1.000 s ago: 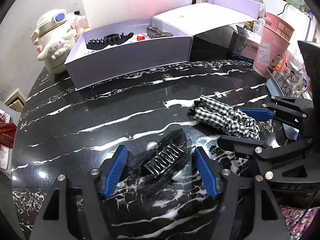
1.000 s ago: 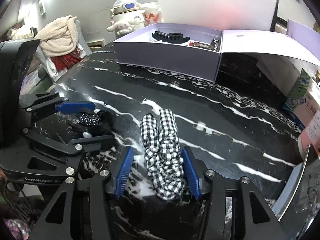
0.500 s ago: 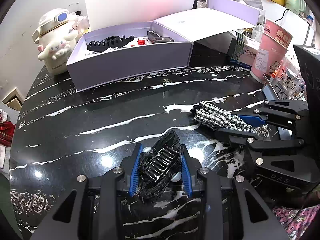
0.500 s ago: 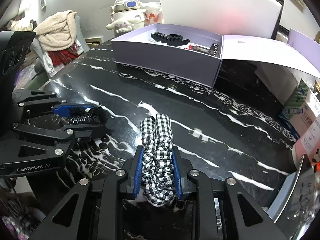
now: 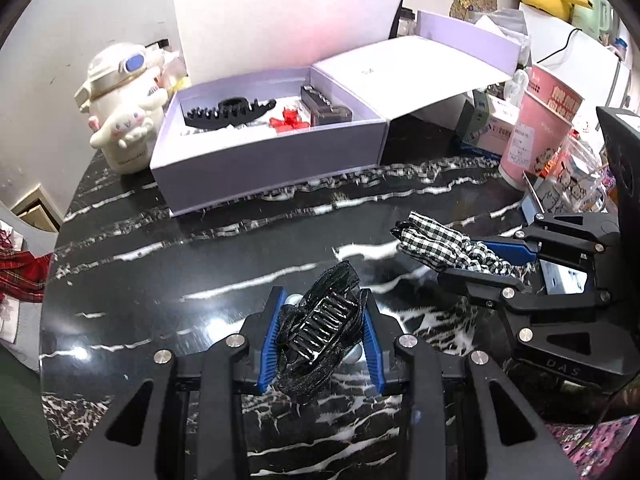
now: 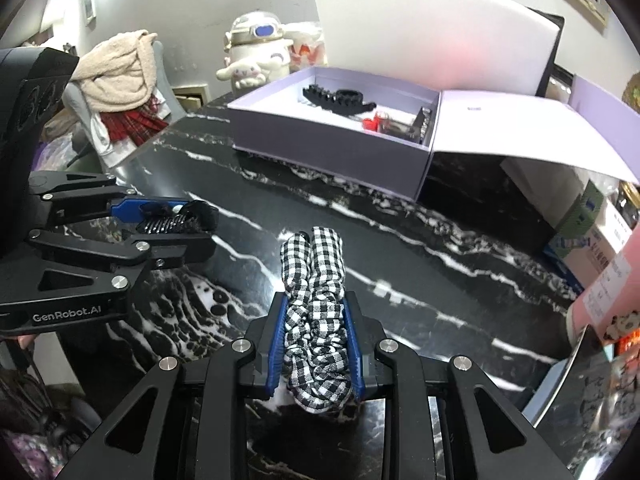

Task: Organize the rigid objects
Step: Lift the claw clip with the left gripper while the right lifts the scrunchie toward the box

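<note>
My left gripper (image 5: 322, 334) had just closed its blue pads on the black mesh hair claw (image 5: 320, 330), which sat pinched between them, seemingly just clear of the black marble table (image 5: 160, 264). My right gripper (image 6: 316, 344) was clamped nearly as tight as it goes around the black-and-white checked scrunchie-like hair clip (image 6: 316, 300), its free end poking out toward twelve o'clock. From the left wrist view, that right gripper sat at about three o'clock of mine, near but apart.

Farther out, at roughly eleven o'clock, the lavender box (image 5: 272, 156) stood open with its lid (image 5: 404, 76) folded to the right. Inside already lay a long black toothed clip (image 5: 230, 110), a small red piece (image 5: 288, 118) and a dark clip (image 5: 324, 106). So I judged part of the sorting done; the two pieces in my grippers remained to be carried into the box. I saw no other loose hair items on the table.
</note>
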`<state>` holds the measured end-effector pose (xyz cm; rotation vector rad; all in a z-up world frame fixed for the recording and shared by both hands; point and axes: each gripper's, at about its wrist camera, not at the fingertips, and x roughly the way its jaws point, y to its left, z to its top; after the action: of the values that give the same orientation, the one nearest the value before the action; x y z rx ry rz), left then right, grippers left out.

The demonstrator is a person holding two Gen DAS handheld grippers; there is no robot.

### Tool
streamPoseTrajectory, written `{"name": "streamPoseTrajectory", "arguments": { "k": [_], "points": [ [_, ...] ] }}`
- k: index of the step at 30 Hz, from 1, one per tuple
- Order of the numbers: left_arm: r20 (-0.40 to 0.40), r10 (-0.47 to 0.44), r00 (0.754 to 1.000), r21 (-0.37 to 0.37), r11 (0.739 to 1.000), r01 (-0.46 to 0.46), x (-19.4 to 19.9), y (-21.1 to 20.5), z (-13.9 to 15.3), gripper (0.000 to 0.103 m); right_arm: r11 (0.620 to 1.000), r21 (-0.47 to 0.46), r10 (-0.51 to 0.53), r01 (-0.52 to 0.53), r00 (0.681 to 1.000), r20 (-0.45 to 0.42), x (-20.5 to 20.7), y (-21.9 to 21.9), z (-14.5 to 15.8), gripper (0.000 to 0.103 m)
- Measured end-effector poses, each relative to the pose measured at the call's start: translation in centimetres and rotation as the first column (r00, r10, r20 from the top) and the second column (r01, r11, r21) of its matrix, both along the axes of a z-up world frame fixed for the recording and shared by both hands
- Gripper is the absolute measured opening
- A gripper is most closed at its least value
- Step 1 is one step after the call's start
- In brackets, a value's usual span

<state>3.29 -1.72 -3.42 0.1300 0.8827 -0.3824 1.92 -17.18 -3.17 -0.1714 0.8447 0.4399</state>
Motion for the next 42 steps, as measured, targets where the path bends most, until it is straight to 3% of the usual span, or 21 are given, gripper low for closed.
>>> {"name": "streamPoseTrajectory", "arguments": {
  "k": [13,24,42],
  "points": [
    [0.081,-0.008,0.997,-0.025,1.000,0.011,1.6,-1.0,4.7,0.035,0.998,0.060,0.027,-0.028,0.999,0.022,1.7,-1.1,3.9,0.026],
    [0.153,-0.016,0.988,-0.022,1.000,0.020,4.4,-2.1,8.1,0.035,0.999,0.046,0.015,-0.020,0.995,0.102,4.4,-2.0,7.6,0.026],
    [0.206,-0.061,0.977,-0.001,0.998,0.062,11.4,-2.8,10.8,0.035,1.000,0.003,0.022,-0.024,0.980,0.197,10.9,-2.6,11.3,0.026]
  ]
}}
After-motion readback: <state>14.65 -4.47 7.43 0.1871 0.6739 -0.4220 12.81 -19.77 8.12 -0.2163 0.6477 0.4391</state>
